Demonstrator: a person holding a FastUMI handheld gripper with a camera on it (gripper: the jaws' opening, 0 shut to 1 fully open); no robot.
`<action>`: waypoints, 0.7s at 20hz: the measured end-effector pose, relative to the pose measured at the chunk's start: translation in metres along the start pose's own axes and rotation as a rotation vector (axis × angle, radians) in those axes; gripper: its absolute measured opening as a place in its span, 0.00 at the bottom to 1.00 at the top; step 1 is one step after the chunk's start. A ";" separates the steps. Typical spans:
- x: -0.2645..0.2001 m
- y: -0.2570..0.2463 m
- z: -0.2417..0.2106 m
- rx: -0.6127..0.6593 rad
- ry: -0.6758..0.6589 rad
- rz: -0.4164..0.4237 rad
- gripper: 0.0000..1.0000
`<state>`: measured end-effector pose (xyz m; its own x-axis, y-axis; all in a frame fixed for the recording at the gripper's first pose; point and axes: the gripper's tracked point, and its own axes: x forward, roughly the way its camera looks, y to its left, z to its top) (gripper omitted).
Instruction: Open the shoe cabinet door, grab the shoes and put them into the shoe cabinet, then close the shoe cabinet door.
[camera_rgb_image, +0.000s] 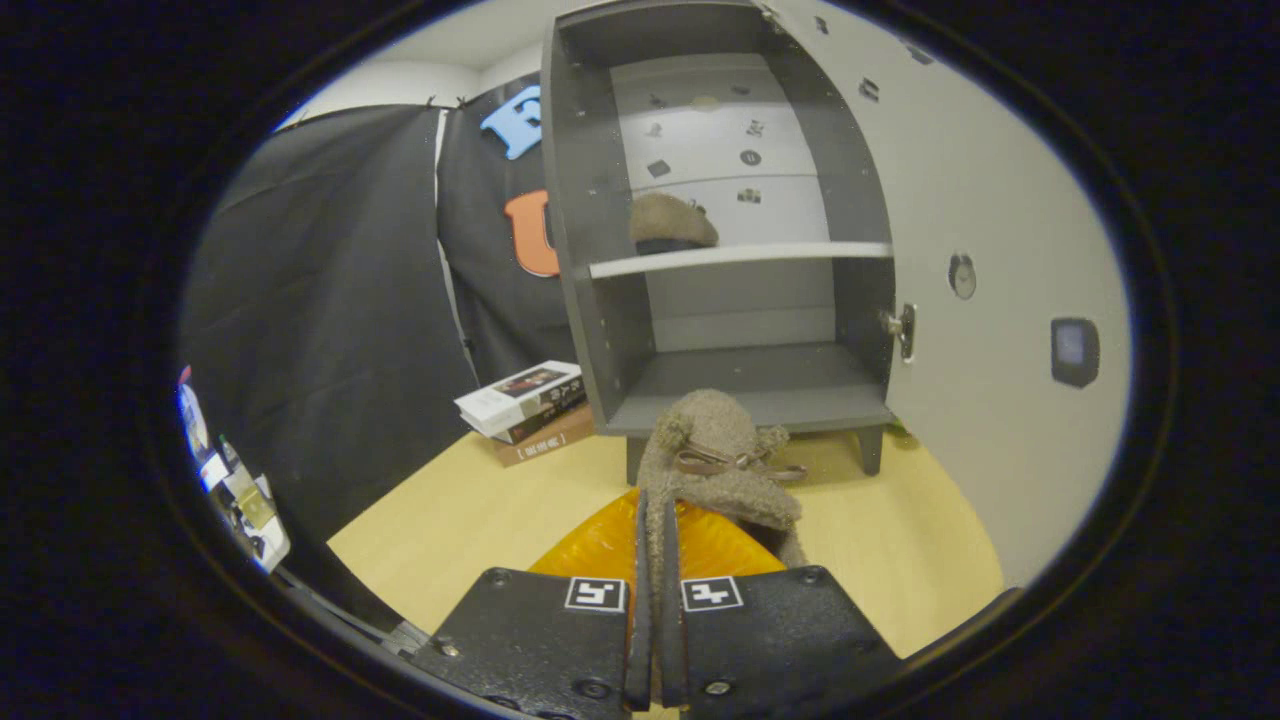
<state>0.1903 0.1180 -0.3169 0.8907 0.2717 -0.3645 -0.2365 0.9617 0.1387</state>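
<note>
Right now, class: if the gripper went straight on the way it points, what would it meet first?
The gripper, shut on a fuzzy shoe, points at the open cabinet. The shoe would probably meet its bottom shelf first; depth is unclear.

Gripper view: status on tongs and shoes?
Tongs shut on fuzzy shoe, held ahead of cabinet. Door open; other shoe on upper shelf. Lower shelf free, nothing between.

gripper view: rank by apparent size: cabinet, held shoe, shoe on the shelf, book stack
1. Shoe cabinet
2. Held shoe, clamped by the gripper; nearness inflates it
3. Book stack
4. Shoe on the shelf, though close to the books, and farther off
</note>
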 end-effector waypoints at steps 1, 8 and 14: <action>-0.009 0.005 0.017 -0.010 -0.026 0.010 0.08; -0.056 0.017 0.133 -0.120 -0.198 -0.026 0.08; -0.065 0.010 0.214 -0.185 -0.287 -0.098 0.08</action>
<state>0.2134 0.1022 -0.0952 0.9793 0.1809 -0.0911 -0.1870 0.9804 -0.0626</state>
